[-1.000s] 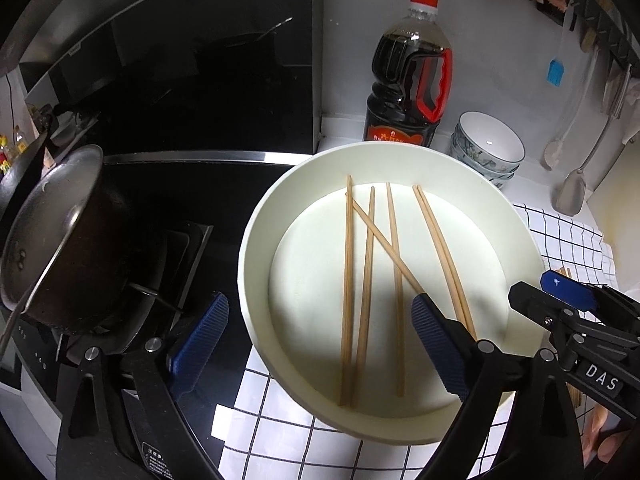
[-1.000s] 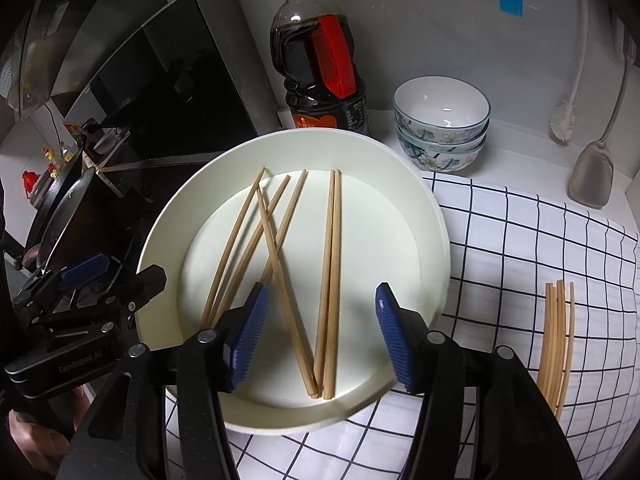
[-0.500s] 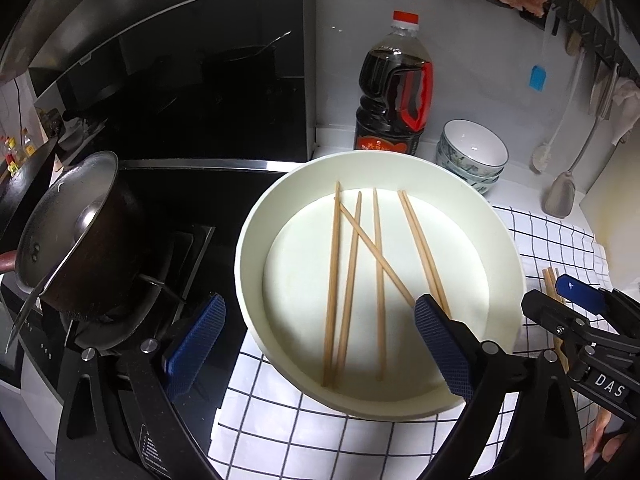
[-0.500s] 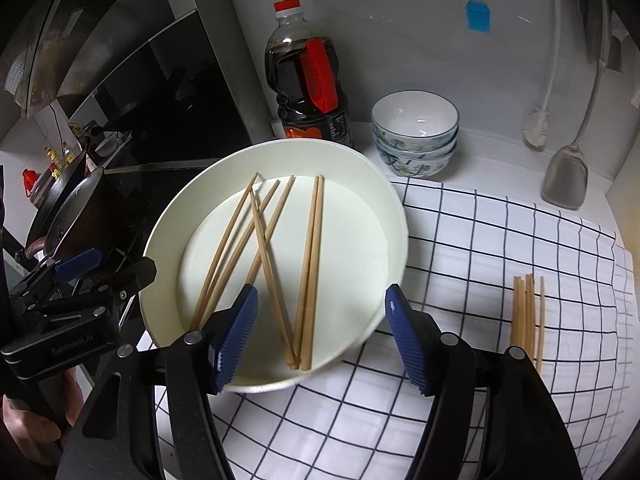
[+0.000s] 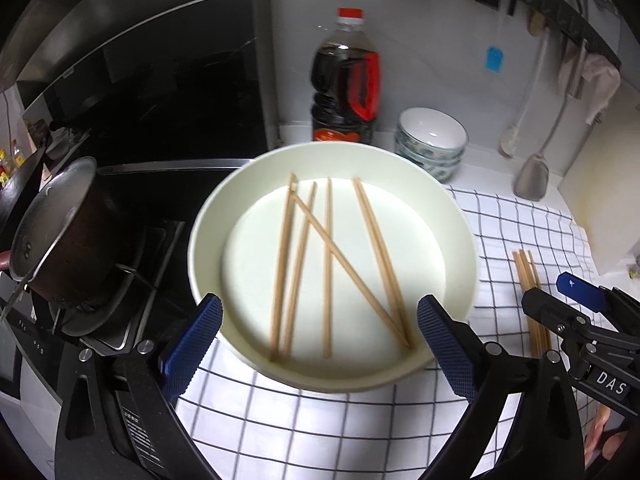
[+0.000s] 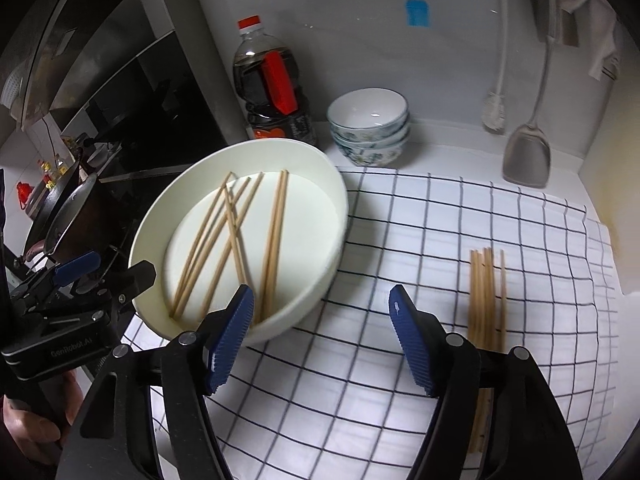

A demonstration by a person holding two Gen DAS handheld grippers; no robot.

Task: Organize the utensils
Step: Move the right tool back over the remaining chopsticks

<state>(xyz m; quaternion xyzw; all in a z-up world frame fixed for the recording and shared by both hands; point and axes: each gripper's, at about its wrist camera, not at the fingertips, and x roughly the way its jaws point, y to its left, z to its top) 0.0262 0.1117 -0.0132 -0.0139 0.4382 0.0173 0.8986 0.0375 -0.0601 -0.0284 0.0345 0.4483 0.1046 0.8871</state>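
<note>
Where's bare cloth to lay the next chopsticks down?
Free: checked cloth between the round white dish and the bundle of wooden chopsticks, plus the strip behind that bundle toward the hanging metal spatula. Crowded: the back corner with the dark sauce bottle and stacked patterned bowls.

Six chopsticks point(image 5: 328, 264) lie loose in the white bowl point(image 5: 460, 216).

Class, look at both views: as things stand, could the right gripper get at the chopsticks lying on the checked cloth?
Probably yes. The chopsticks on the cloth lie in the open just beyond the right gripper, with nothing on top or in front of them. Its jaws are opening with nothing between them, and the bowl sits off to the other side.
</note>
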